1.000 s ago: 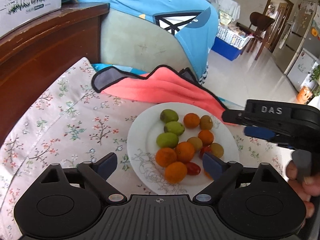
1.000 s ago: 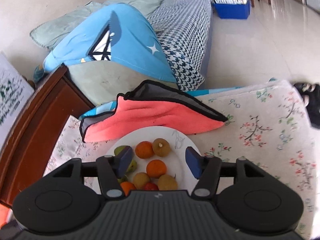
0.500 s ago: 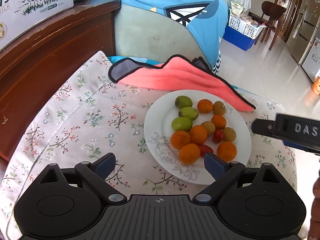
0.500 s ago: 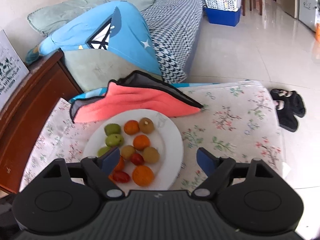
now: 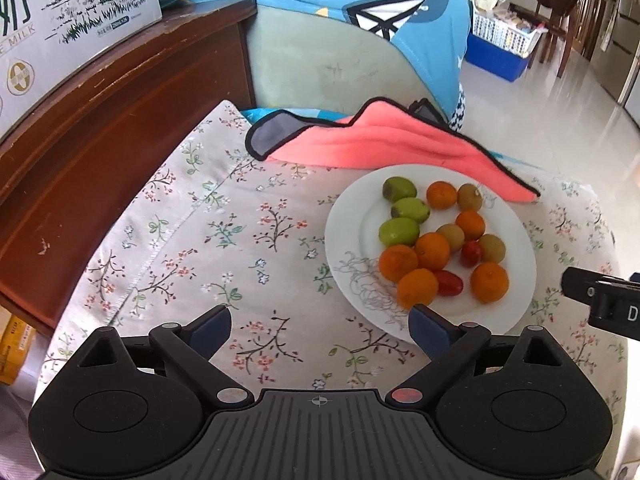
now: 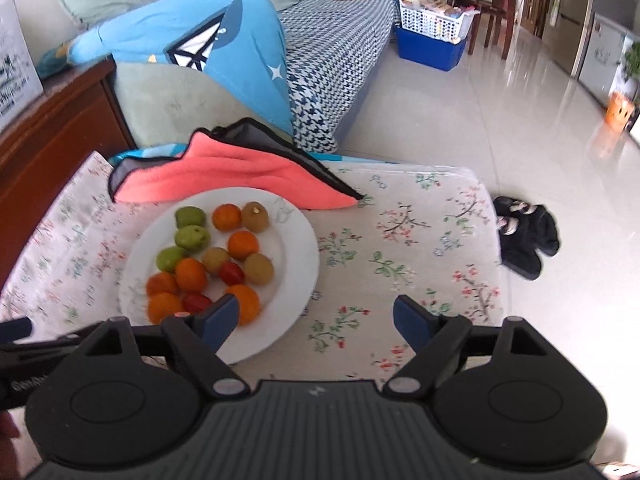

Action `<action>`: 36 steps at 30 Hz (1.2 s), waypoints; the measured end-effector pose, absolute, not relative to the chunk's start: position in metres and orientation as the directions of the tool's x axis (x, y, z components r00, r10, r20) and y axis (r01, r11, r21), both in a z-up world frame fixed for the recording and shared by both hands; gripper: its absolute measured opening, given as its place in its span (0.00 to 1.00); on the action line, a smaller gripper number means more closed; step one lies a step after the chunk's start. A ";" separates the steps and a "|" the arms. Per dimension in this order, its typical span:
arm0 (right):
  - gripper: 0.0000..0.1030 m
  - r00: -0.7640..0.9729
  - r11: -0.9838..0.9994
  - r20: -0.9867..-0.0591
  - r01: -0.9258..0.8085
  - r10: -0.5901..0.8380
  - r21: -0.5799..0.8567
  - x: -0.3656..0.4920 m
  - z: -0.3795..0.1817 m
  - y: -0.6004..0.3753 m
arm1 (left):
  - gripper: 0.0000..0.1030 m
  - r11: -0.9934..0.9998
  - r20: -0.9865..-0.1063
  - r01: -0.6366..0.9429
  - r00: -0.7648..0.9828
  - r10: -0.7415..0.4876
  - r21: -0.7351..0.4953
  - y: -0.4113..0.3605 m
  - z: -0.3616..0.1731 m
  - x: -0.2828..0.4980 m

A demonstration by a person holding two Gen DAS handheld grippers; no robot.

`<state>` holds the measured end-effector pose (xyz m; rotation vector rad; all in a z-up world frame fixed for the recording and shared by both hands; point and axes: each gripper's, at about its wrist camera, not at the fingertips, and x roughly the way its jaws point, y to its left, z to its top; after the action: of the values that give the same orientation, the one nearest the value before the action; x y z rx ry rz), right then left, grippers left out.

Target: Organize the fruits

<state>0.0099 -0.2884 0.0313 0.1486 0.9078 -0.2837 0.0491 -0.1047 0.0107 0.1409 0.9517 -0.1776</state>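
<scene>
A white plate [image 5: 340, 248] on the flowered cloth holds small fruits: three green ones [image 5: 400, 232], several oranges [image 5: 432, 250], several brownish ones [image 5: 492, 248] and two red tomatoes [image 5: 448, 283]. My left gripper [image 5: 320, 328] stands open above the cloth, just left of the plate, with nothing between its fingers. In the right wrist view the plate [image 6: 296, 240] lies to the left. There my right gripper [image 6: 316, 318] stands wide open and empty. Its left fingertip [image 6: 222, 316] hangs over the plate's near edge, in front of an orange [image 6: 248, 304].
A pink cloth with a dark hem [image 5: 384, 144] lies behind the plate and overlaps its far rim. A dark wooden cabinet [image 5: 100, 120] borders the left side. A sofa with a blue cover [image 6: 224, 52] stands behind. Black shoes [image 6: 524, 236] sit on the tiled floor at right.
Both grippers have drawn back from the plate, which now looks smaller. The right gripper's jaws have widened and it has shifted right. The left view has swung left, leaving the plate at its right.
</scene>
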 end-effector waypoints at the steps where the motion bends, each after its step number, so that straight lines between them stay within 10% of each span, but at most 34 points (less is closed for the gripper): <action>1: 0.82 0.575 0.952 -0.795 0.305 -0.191 -0.008 0.010 0.030 -0.288 | 0.94 0.977 -0.824 0.209 0.562 -0.080 0.048 -0.105 0.010 0.051; 36: 0.97 0.498 0.959 -0.844 0.275 -0.199 -0.064 0.024 0.006 -0.272 | 0.94 0.974 -0.846 0.174 0.532 0.029 0.143 -0.127 -0.001 0.067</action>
<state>0.0241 -0.2716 0.0058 0.0826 1.0097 -0.2870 0.0667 -0.1266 -0.0006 0.2204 1.0085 -0.0877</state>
